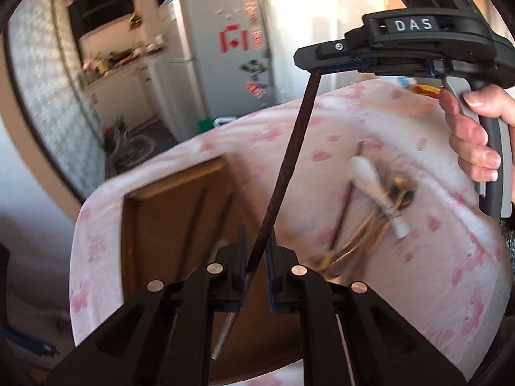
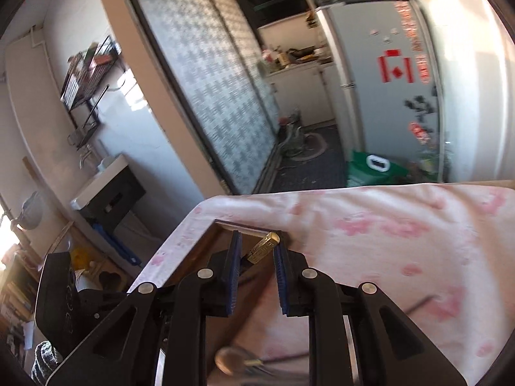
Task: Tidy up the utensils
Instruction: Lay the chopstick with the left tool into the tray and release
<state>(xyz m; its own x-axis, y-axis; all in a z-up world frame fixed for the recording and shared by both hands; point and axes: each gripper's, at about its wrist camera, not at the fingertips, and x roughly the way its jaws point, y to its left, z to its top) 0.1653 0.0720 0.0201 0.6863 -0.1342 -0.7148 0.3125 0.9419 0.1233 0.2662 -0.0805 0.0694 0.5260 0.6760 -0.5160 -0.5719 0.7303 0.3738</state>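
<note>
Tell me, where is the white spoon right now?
In the left wrist view, the white spoon lies on the pink flowered cloth, right of the wooden tray, resting on a pile of gold utensils.

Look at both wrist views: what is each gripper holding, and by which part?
Left gripper: a dark chopstick, clamped near its lower end. Right gripper: a gold utensil handle, gripped near its end; which utensil cannot be told.
</note>
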